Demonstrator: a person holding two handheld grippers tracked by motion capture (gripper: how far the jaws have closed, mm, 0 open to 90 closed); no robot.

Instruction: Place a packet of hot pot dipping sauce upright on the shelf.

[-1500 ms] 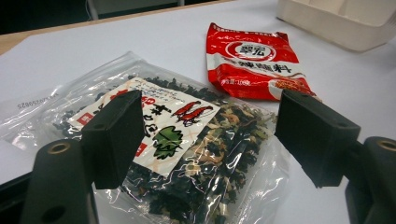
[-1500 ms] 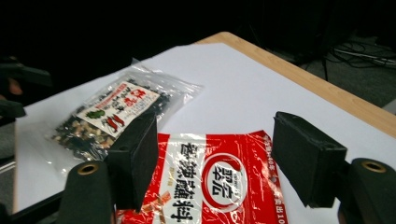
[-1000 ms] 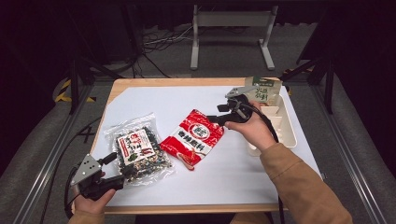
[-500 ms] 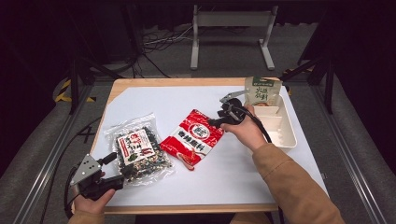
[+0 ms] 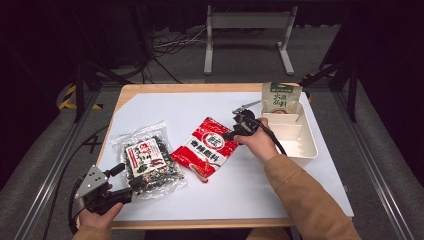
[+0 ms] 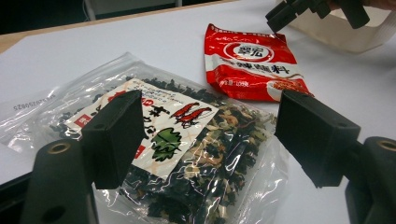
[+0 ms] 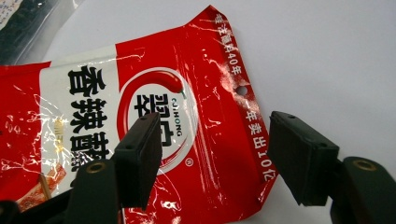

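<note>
The right gripper (image 5: 231, 134) has dropped from the tray (image 5: 306, 150) to the red packet (image 5: 206, 148), jaws wide, empty; the slick edge could slip. The left gripper (image 5: 122, 170) waits, wide.

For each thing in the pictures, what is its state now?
Red packet: lying flat, sealed, not gripped.
Clear bag: lying flat on the table, sealed.
Green pouch: standing in the white tray.
Right gripper: open, over the red packet's edge.
Left gripper: open, holding nothing.
</note>
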